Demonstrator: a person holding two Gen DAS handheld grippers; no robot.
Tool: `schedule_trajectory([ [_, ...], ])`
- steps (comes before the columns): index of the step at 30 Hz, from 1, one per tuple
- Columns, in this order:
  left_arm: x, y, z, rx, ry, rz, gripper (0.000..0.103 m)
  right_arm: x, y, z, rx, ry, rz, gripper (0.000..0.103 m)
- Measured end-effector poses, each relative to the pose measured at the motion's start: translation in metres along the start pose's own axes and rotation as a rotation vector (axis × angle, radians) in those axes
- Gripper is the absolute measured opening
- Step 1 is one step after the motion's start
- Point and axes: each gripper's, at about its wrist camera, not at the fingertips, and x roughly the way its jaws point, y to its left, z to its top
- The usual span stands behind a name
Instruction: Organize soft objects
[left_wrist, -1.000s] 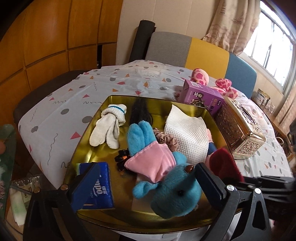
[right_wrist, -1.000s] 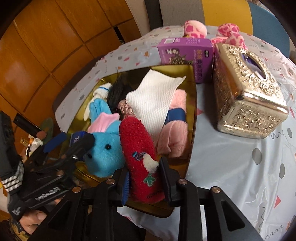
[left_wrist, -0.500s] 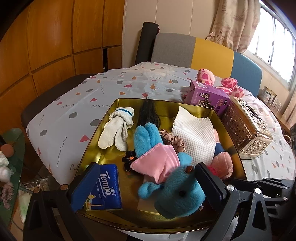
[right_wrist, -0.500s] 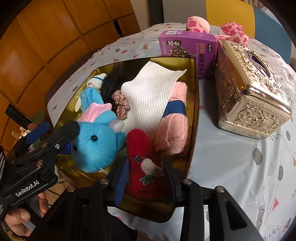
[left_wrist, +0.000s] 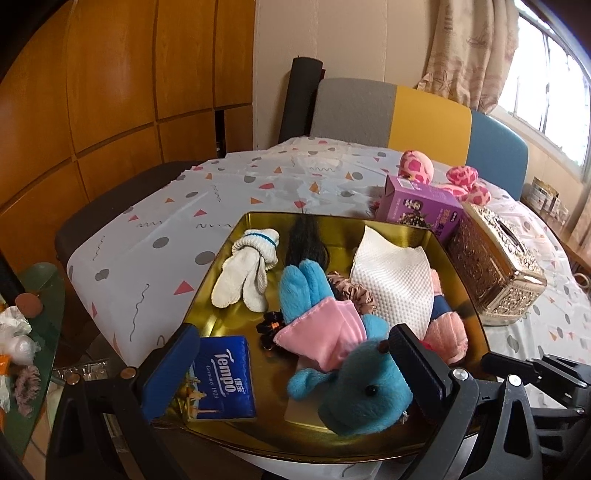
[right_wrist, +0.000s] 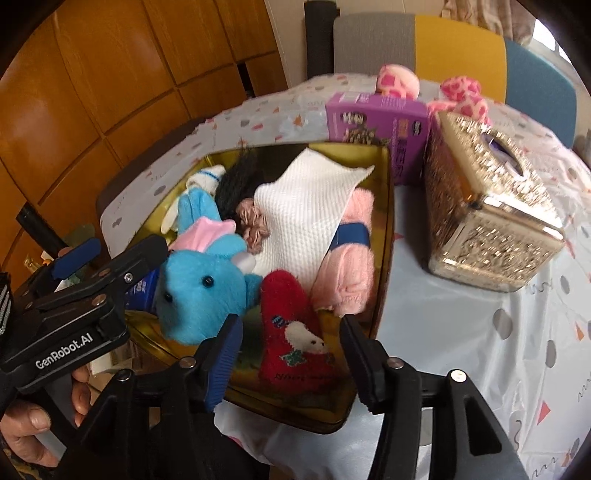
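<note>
A gold tray (left_wrist: 236, 243) (right_wrist: 386, 221) holds soft things: a blue plush toy in a pink top (left_wrist: 332, 339) (right_wrist: 201, 288), white socks (left_wrist: 247, 273), a white cloth (left_wrist: 395, 284) (right_wrist: 306, 214), a pink sock (right_wrist: 351, 266), a brown scrunchie (left_wrist: 351, 291) and a red sock (right_wrist: 291, 332). My left gripper (left_wrist: 291, 362) is open over the tray's near edge, astride the plush toy and a blue Tempo tissue pack (left_wrist: 221, 376). My right gripper (right_wrist: 291, 354) is open, its fingers on either side of the red sock, which lies in the tray.
A purple box (left_wrist: 421, 210) (right_wrist: 376, 122) and an ornate gold tissue box (left_wrist: 495, 266) (right_wrist: 487, 210) stand right of the tray. Pink spotted plush toys (left_wrist: 417, 168) (right_wrist: 399, 79) lie behind them. Chairs stand at the table's far side. A glass side table (left_wrist: 26, 332) is at left.
My right gripper has opened and let go of the red sock, which now lies in the tray. Both grippers have drawn back a little from the tray.
</note>
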Motion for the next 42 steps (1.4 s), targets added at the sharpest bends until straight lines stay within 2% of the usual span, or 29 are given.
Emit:
schedule_trajectory([
  [4,-0.009,0.003,0.001,-0.017,-0.023,-0.013,0.103,-0.015,0.001,-0.001,0.007,-0.072,-0.035,0.056],
  [8,-0.024,0.002,0.005,-0.023,-0.052,-0.023,0.103,-0.031,0.0,-0.005,0.025,-0.158,-0.135,0.057],
  [11,-0.038,-0.003,0.007,-0.014,-0.083,-0.019,0.103,-0.036,-0.003,-0.01,0.053,-0.183,-0.189,0.057],
  [23,-0.053,-0.016,-0.003,-0.011,-0.093,0.013,0.103,-0.049,-0.018,-0.024,0.117,-0.234,-0.241,0.057],
  [42,-0.054,-0.021,-0.008,0.01,-0.081,0.026,0.103,-0.054,-0.014,-0.026,0.094,-0.258,-0.279,0.058],
])
